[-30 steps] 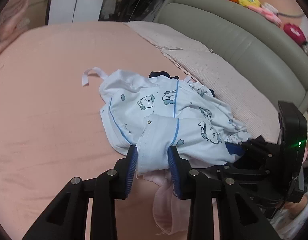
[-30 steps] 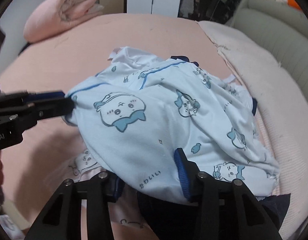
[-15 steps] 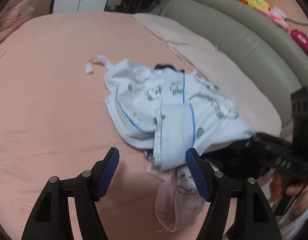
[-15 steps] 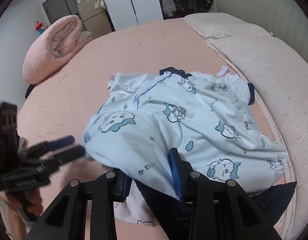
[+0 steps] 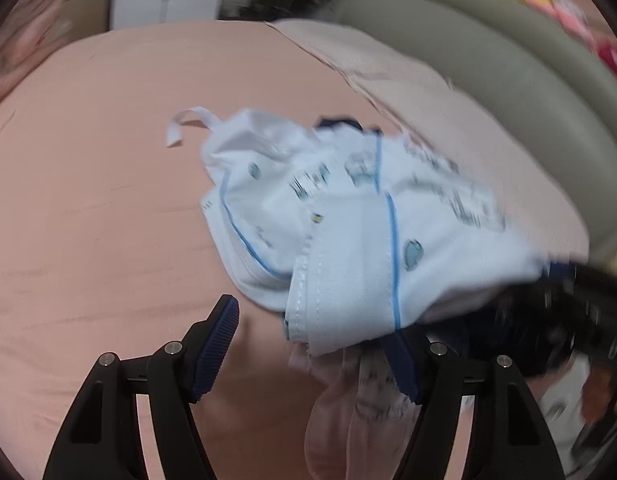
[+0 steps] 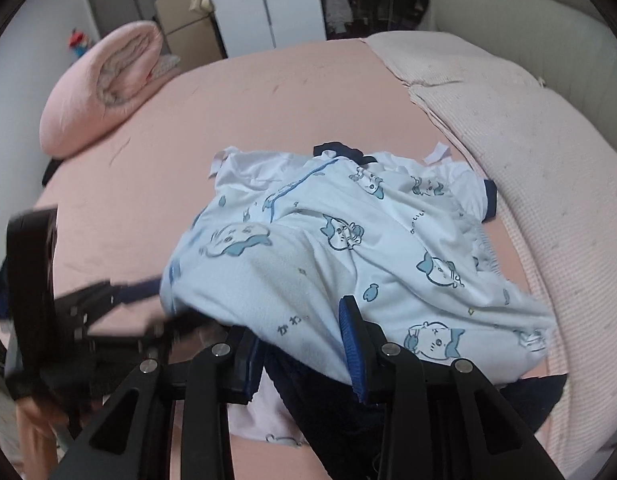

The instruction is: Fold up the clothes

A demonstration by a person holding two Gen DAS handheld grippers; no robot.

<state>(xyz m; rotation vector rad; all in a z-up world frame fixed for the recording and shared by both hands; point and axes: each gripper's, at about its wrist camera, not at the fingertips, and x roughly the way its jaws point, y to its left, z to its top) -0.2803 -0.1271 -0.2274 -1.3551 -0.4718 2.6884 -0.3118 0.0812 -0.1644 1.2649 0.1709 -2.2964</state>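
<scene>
Cartoon-print pyjama top (image 6: pixel 348 248) is heaped on the pink bed (image 6: pixel 268 92); its near edge is clamped by the right gripper (image 6: pixel 304 344), while the left gripper (image 5: pixel 312 344), just opened, is spread at its hem, gripping nothing.

The printed garment (image 6: pixel 348 248) is soft matt cloth on a smooth matt pink bed (image 6: pixel 148 200) sheet, while the right hand-held gripper (image 6: pixel 304 344) is matt black plastic with ribbed blue pads (image 6: pixel 350 344).

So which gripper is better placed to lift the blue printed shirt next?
Right. The right gripper is clamped on the shirt, while the left gripper has just opened and grips nothing.
</scene>
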